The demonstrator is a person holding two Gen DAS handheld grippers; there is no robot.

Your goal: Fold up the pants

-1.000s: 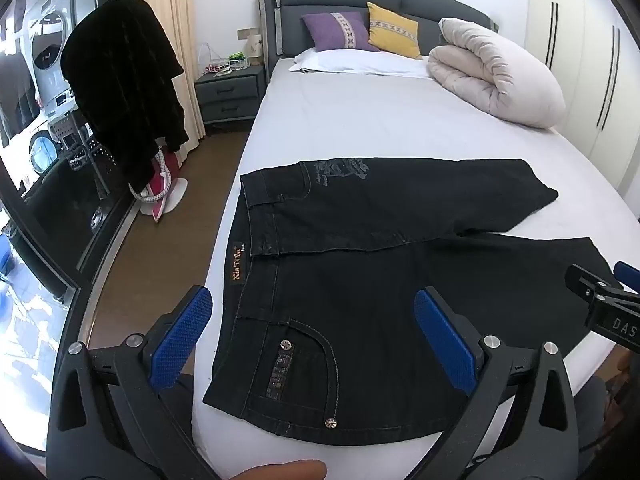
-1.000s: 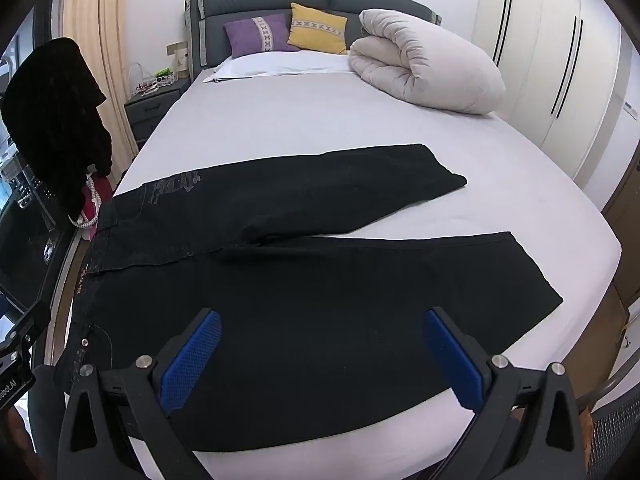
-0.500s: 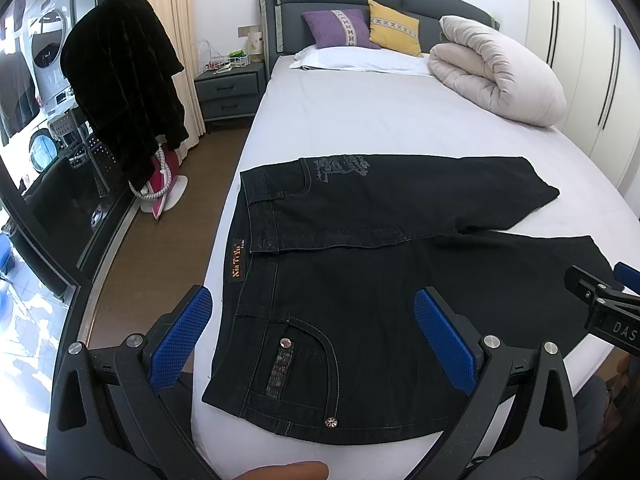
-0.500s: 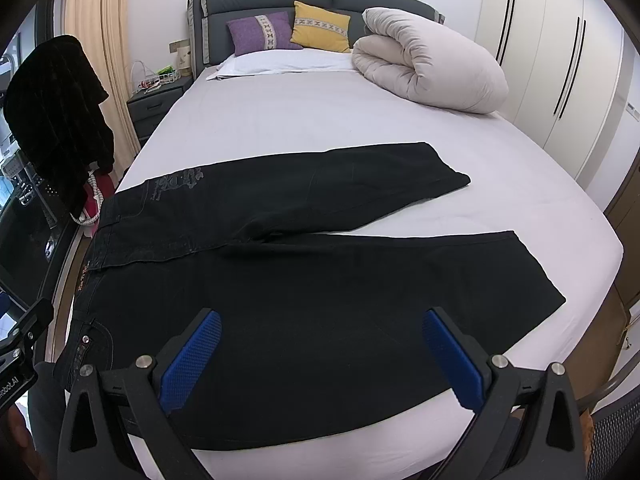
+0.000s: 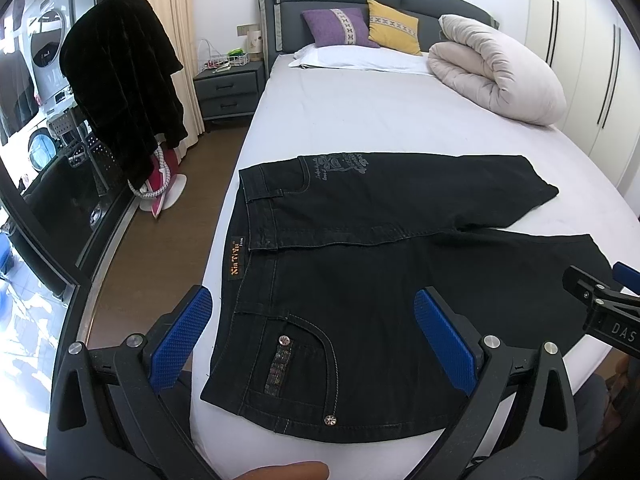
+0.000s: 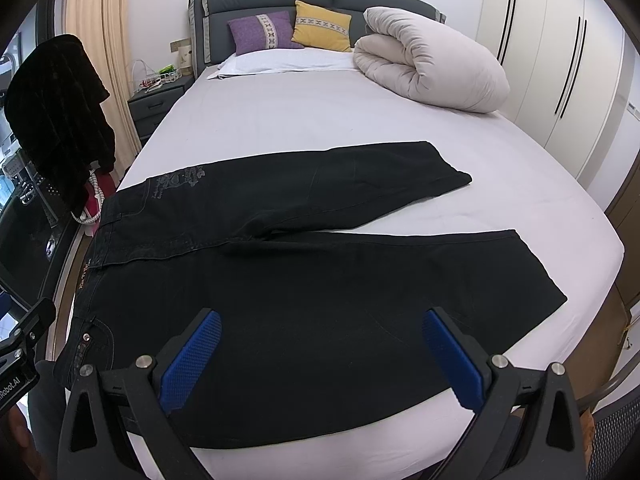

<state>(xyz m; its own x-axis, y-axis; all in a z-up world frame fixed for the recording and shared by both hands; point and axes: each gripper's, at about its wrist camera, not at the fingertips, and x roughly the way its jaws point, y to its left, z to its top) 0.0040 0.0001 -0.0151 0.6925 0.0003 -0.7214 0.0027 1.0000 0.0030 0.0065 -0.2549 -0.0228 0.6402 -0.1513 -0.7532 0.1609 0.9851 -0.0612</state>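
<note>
So, far left off the bed: dark coat (image 5: 120, 80) hanging on a stand, nightstand (image 5: 230, 90) beside the headboard, neither in the work zone. Left tool (image 5: 312, 340) hovers above the near-left corner of the bed (image 5: 360, 120), blue pads wide apart, holding nothing; it sits over the waistband end, probably because that's the end it will have to lift. Pants (image 5: 380, 260) are black jeans laid flat across the near half of the bed, waistband at the left edge, legs running right. Orange brand patch (image 5: 236, 260) and the riveted pocket (image 5: 296, 352) face up at the near-left. Legs are splayed in a V: far leg angles away toward the middle of the bed, near leg runs along the near edge, hem close to the right edge of the mattress. Spread flat like that they read as prepped, no fold made yet. Right tool (image 6: 320, 360) hovers over the near leg around mid-thigh, pads also spread wide, nothing gripped, not touching cloth as far as I can tell. One tool per end makes sense for a lengthwise fold: likely next step is to bring one leg over onto the other, so each tool needs an edge of the same leg. Risk: denim is stiff and heavy, and a pinch on one layer may drag the rest. Rolled duvet (image 6: 428, 60) and pillows (image 6: 292, 32) sit at the far end, well apart from the pants, so there's room to fold.
</note>
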